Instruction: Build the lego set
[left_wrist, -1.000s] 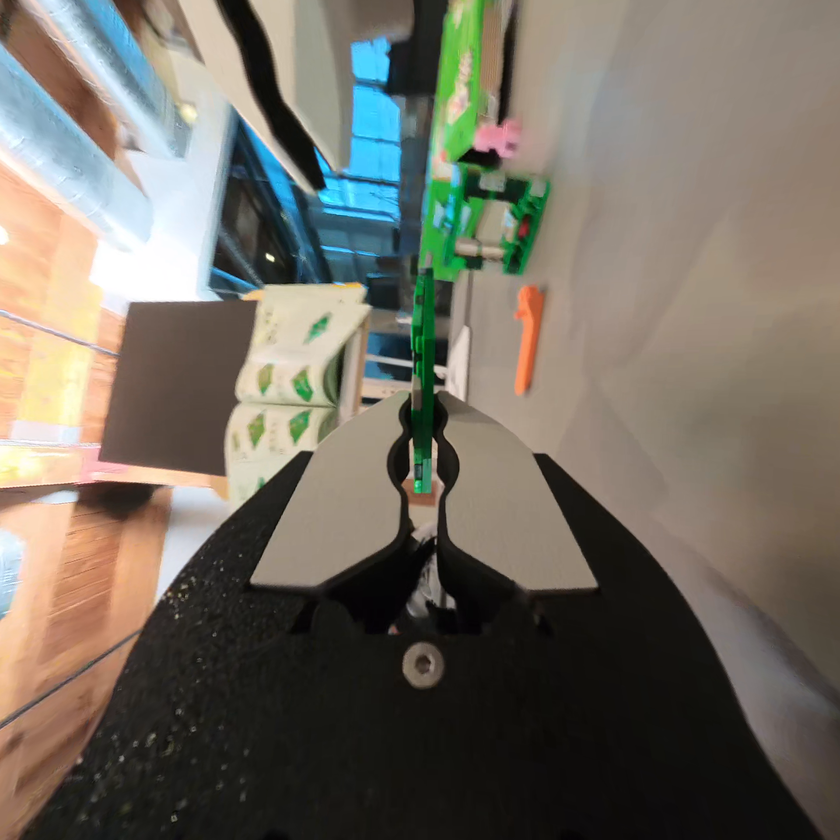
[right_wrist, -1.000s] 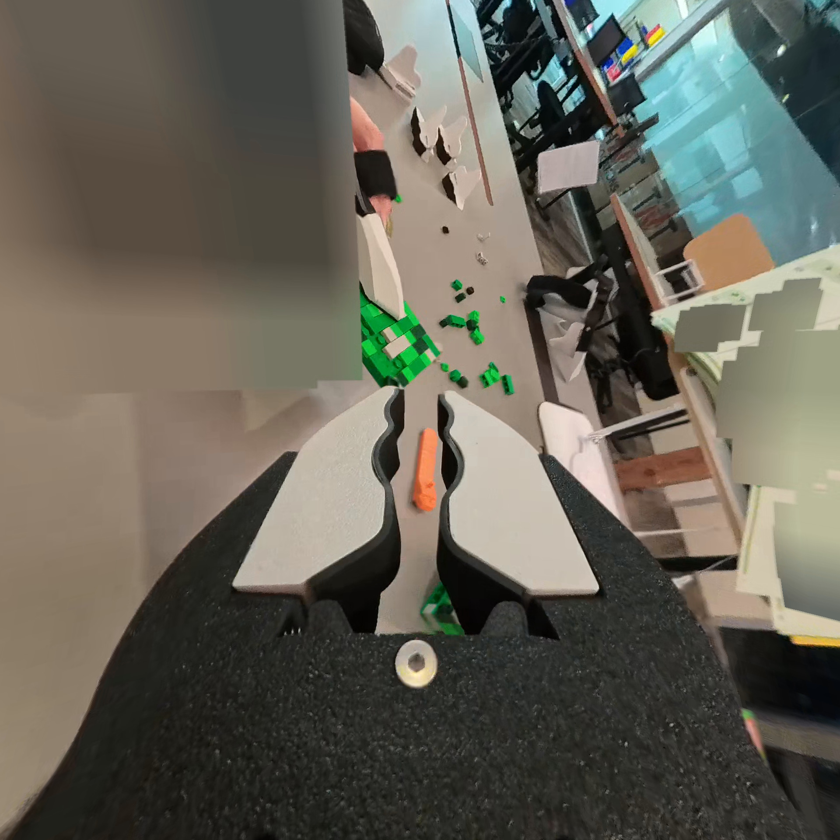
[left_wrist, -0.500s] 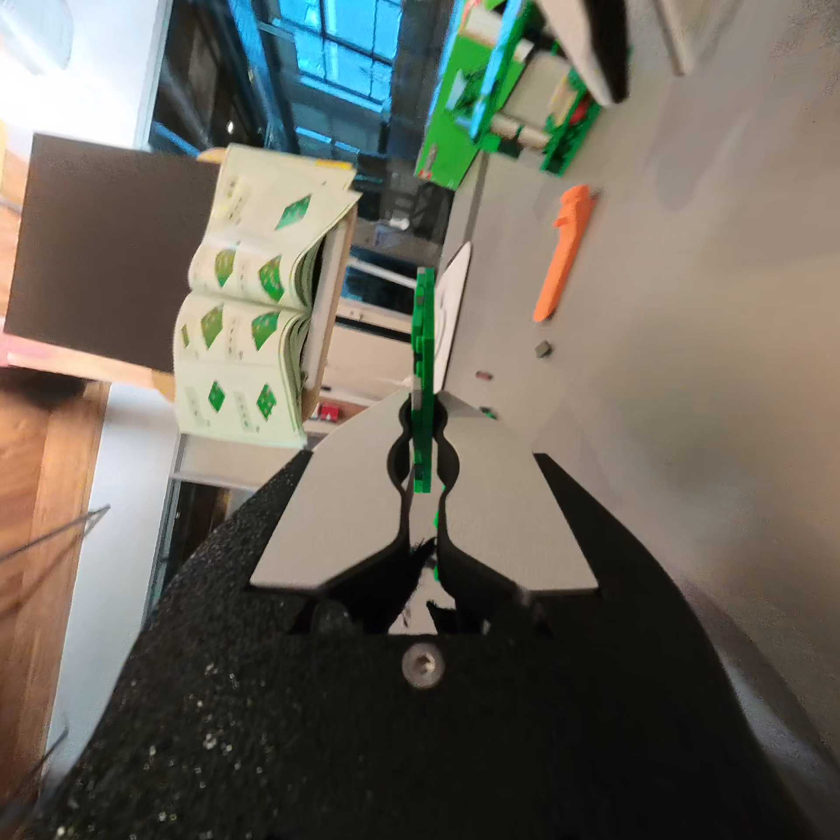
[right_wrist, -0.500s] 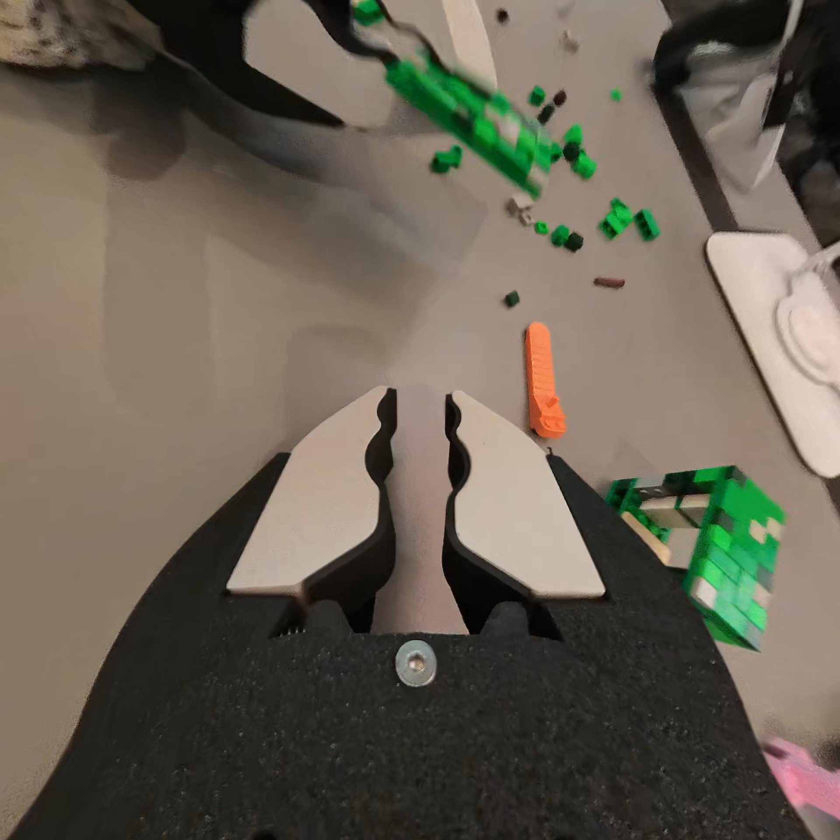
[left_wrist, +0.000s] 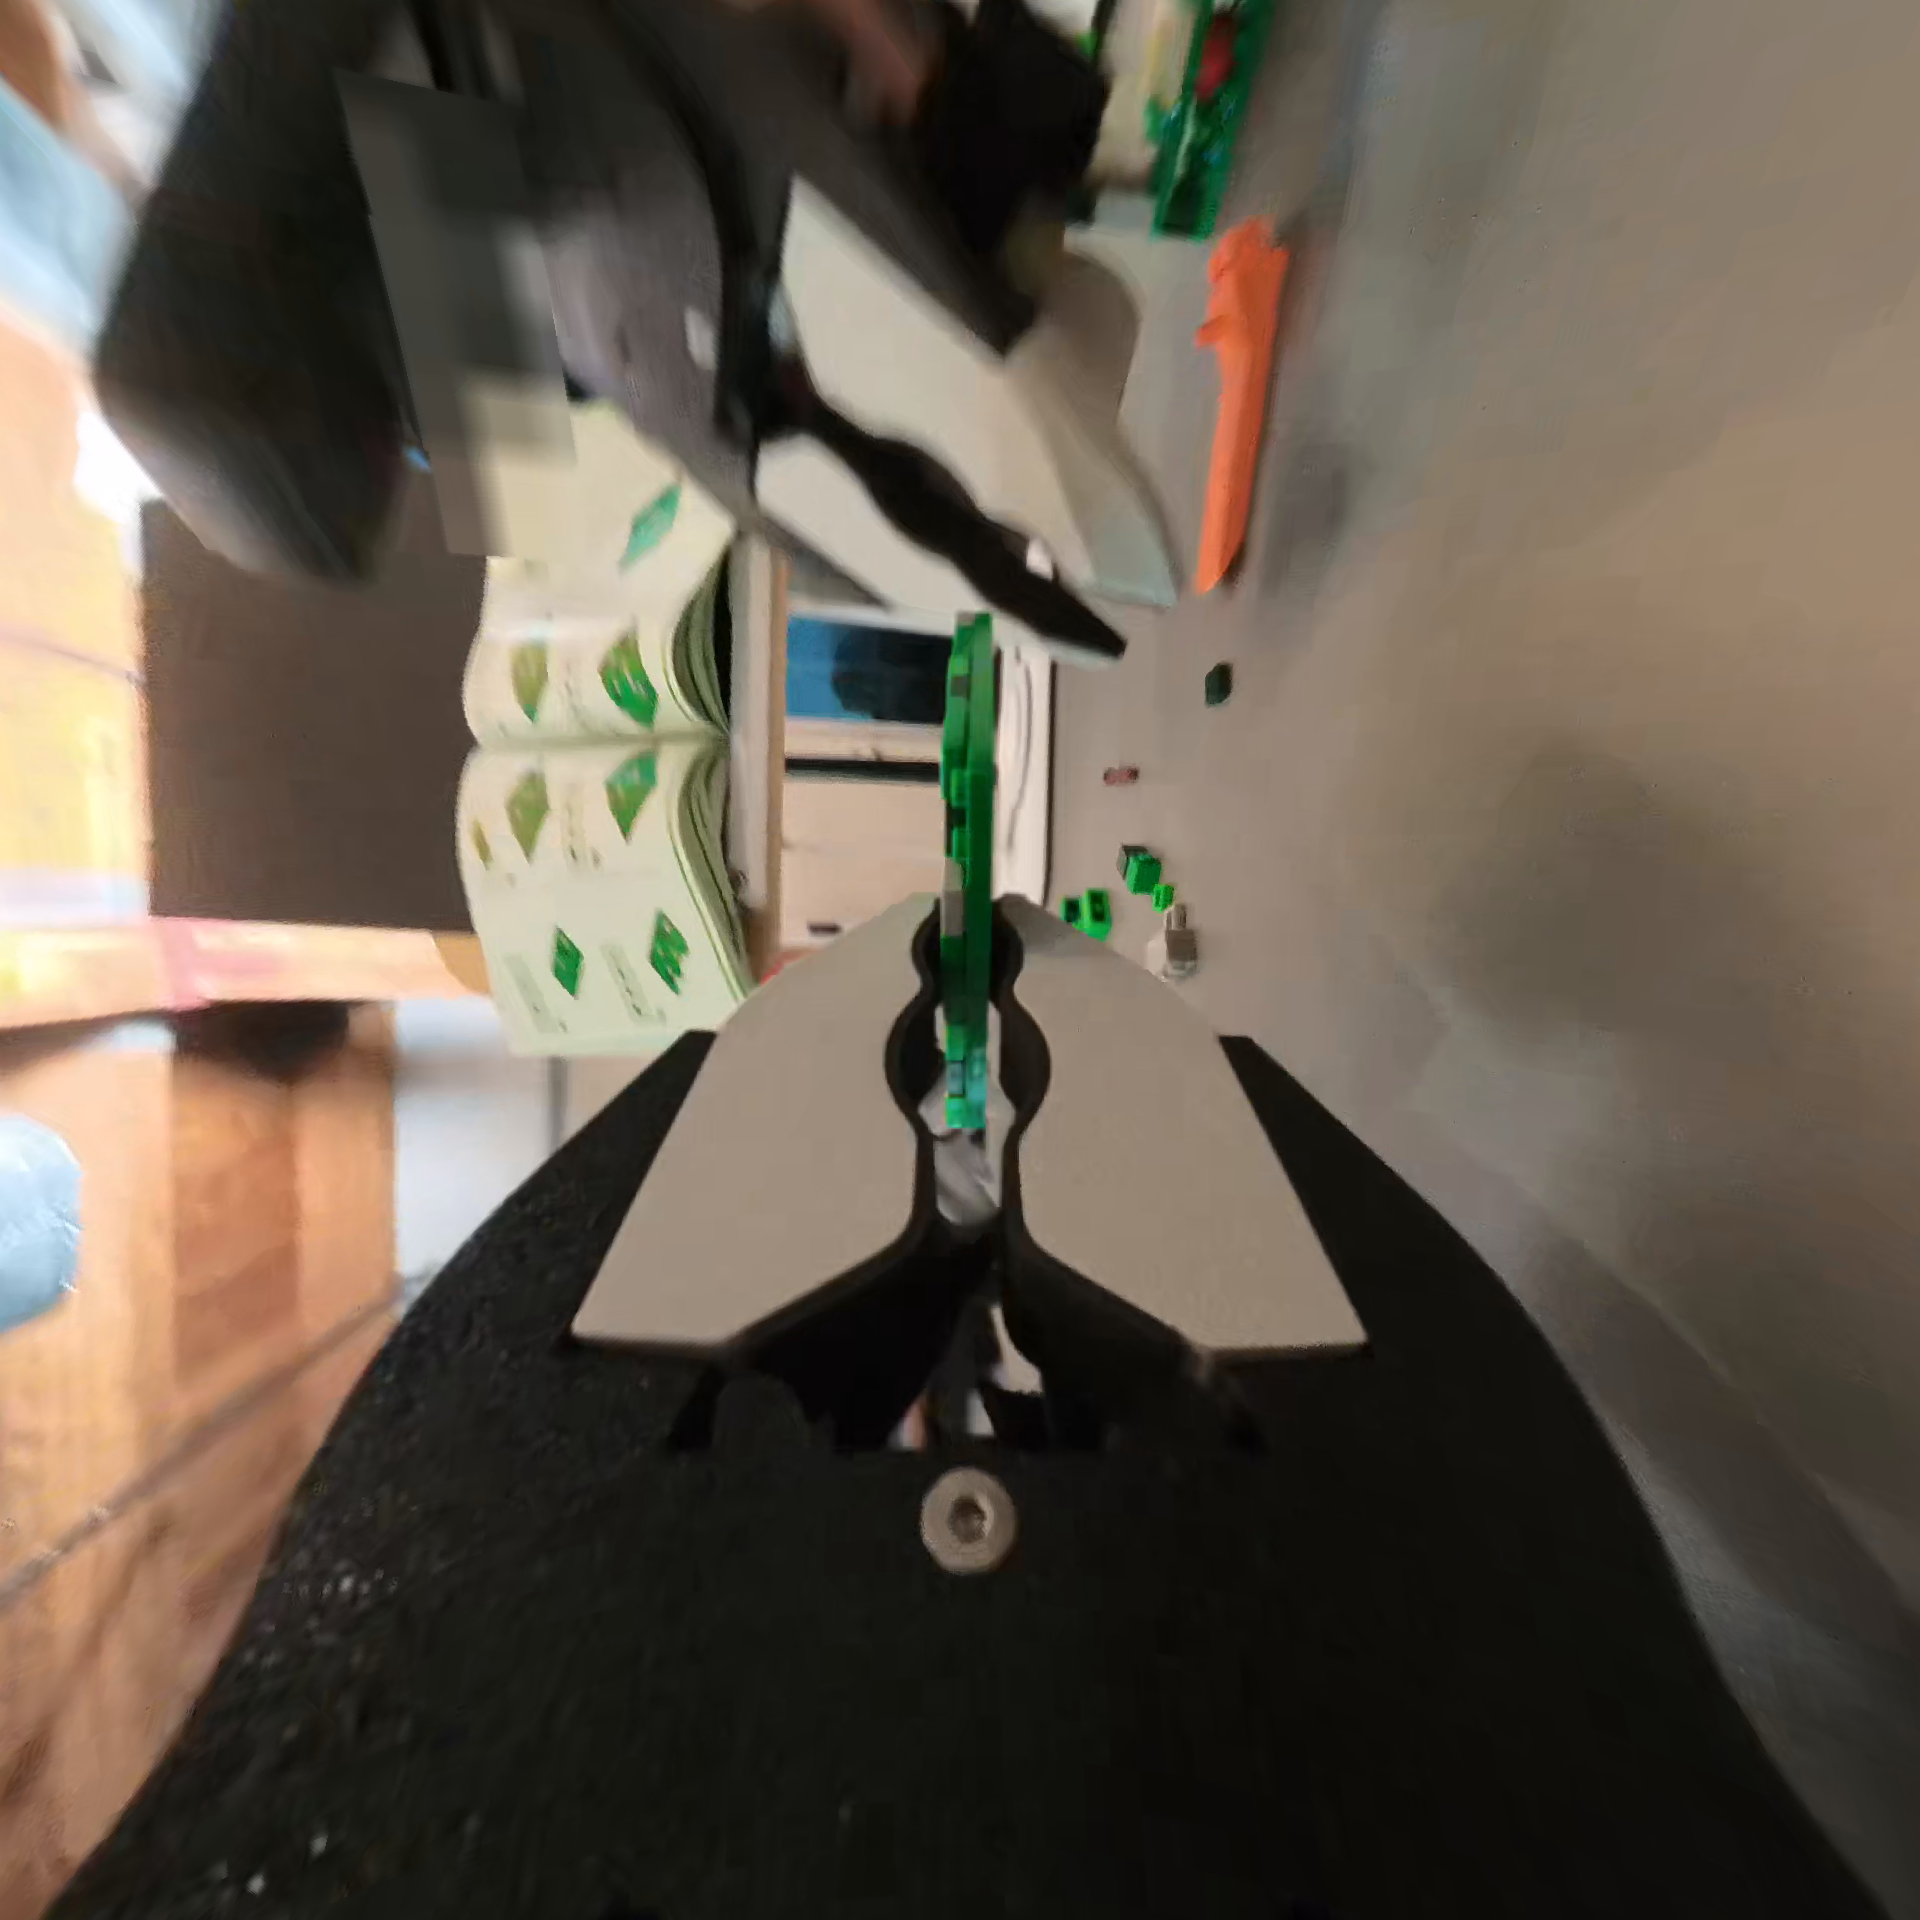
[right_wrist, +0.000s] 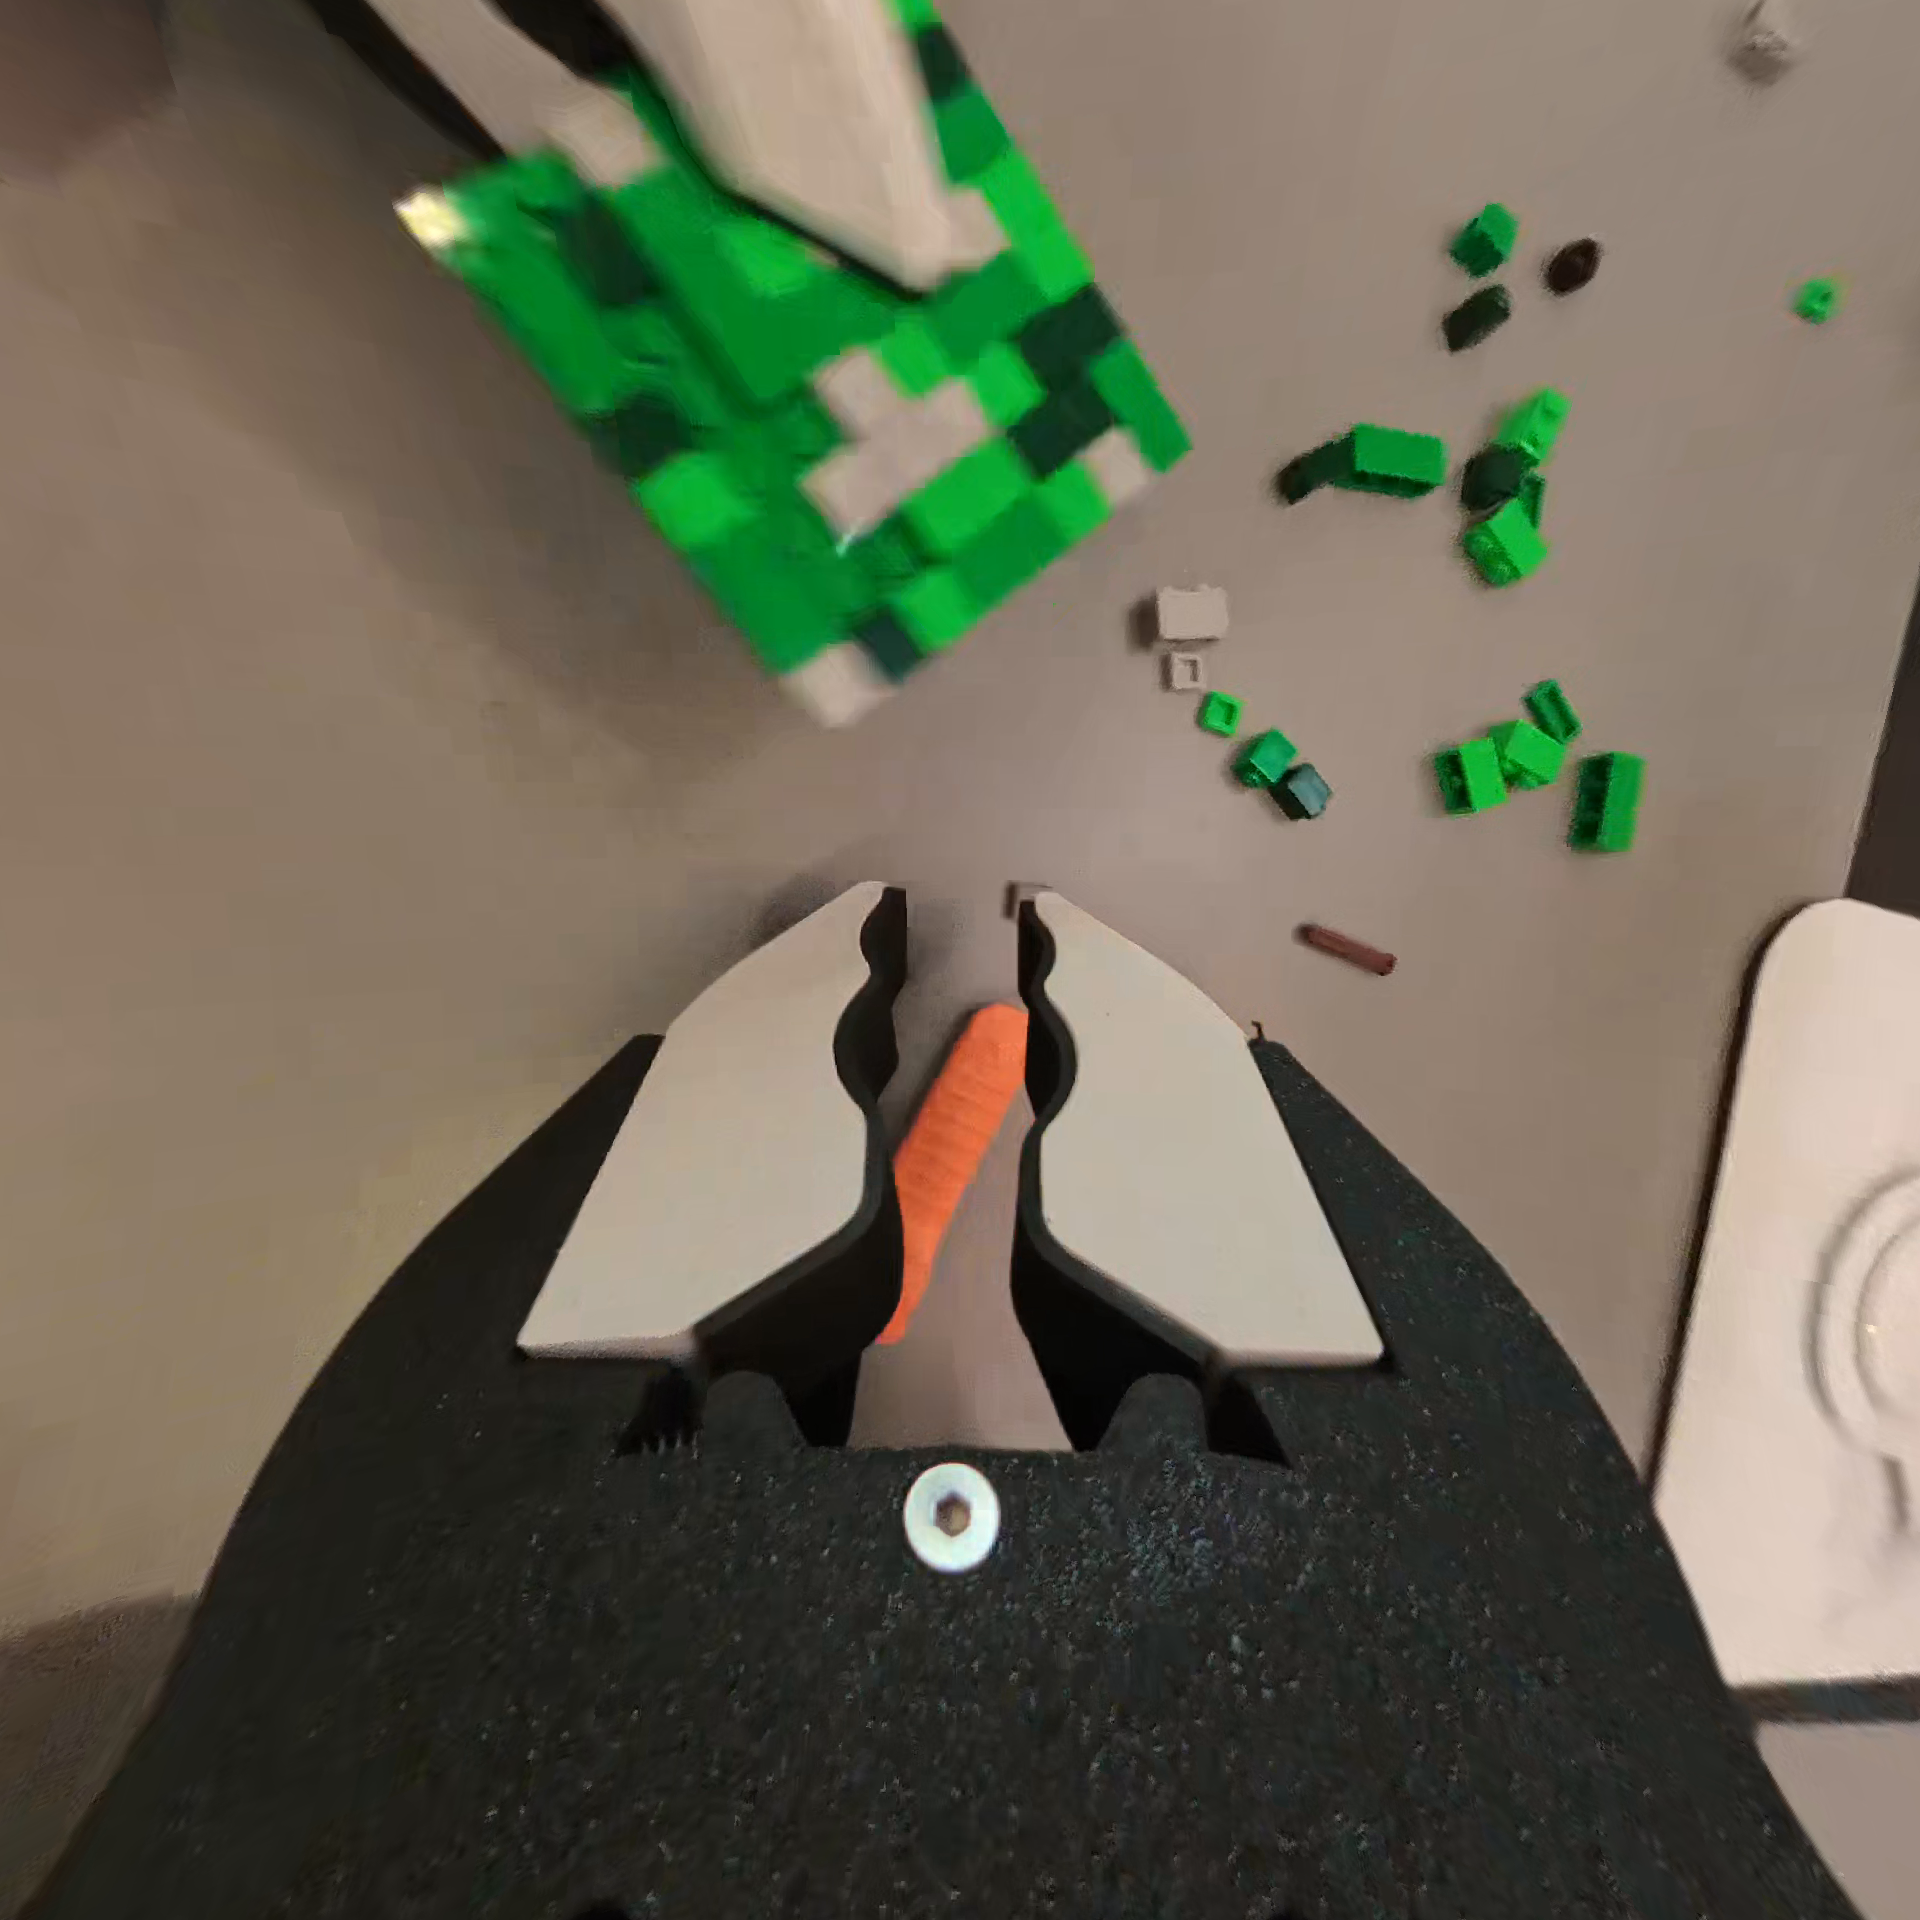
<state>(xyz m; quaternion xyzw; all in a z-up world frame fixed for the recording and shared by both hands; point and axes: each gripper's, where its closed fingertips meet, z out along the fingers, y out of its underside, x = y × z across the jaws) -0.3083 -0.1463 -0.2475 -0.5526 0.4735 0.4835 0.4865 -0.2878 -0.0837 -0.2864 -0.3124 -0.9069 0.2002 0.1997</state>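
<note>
My left gripper (left_wrist: 968, 914) is shut on a flat green and grey lego panel (left_wrist: 966, 790), seen edge-on and held above the grey table. The same panel (right_wrist: 831, 416) shows face-on in the right wrist view, with the left gripper's fingers (right_wrist: 831, 125) on it. My right gripper (right_wrist: 961, 899) is open and empty, low over the table, with an orange brick separator (right_wrist: 951, 1143) lying between its fingers. The right gripper (left_wrist: 1039, 520) shows blurred in the left wrist view, just beyond the panel's tip. Loose green bricks (right_wrist: 1496, 769) lie to the right.
A grey brick (right_wrist: 1190, 613), a small brown rod (right_wrist: 1345, 948) and dark pieces lie among the loose bricks. A white pad (right_wrist: 1808, 1299) lies at the table's right edge. An open instruction booklet (left_wrist: 592, 821) stands off the table. A partly built green lego model (left_wrist: 1205, 114) is far off.
My right gripper has moved forward over the orange separator, which now lies between its fingers. The panel in my left gripper has come closer to the right gripper and turned face-on to it.
</note>
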